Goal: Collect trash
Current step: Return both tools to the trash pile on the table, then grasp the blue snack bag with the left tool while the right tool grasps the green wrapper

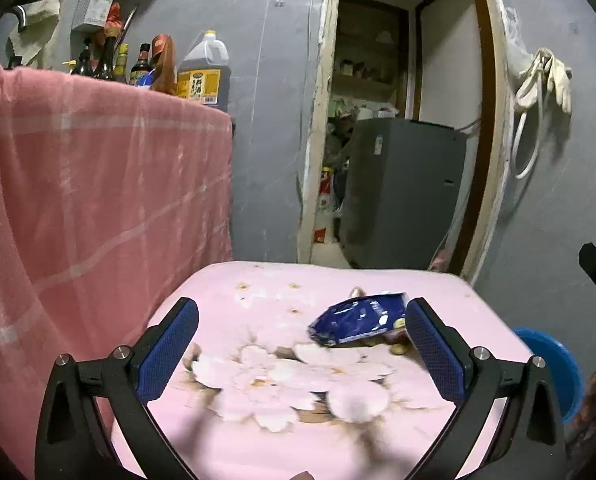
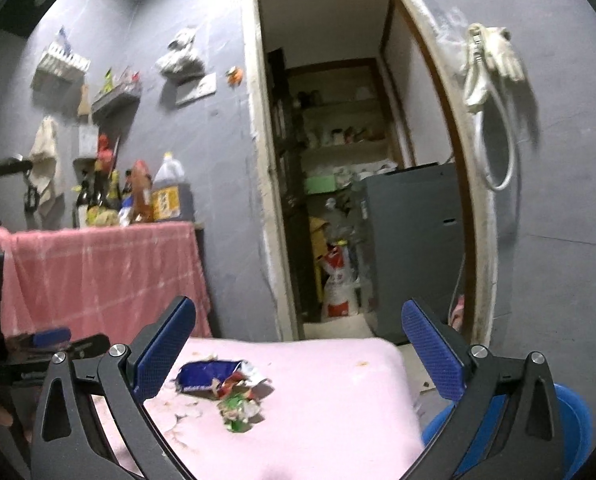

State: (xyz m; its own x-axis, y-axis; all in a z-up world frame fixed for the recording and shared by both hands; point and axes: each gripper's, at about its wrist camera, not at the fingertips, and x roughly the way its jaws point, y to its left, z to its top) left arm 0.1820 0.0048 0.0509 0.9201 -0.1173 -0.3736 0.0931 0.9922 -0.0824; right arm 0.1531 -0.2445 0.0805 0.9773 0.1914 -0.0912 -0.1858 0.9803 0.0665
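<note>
On the pink flower-printed surface [image 1: 226,300] lies a crinkled dark-blue foil wrapper [image 1: 356,320], just beside the left tool [image 1: 302,344], whose jaws gape empty; the right tool [image 2: 298,344] gapes too. Slick foil may slide away; the blurred shredded scraps [image 2: 238,404], perhaps paper, could scatter.

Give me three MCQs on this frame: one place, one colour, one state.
1. Where is the blue wrapper?
A. on the pink table
B. in the basin
C. on the floor

2. What colour is the basin?
A. red
B. blue
C. white

3. How is the left gripper?
A. shut on the wrapper
B. shut, holding nothing
C. open

Answers:
1 A, it lies on the flowered top.
2 B, its blue rim shows right of the table.
3 C, the pads stand wide apart with nothing between.
</note>
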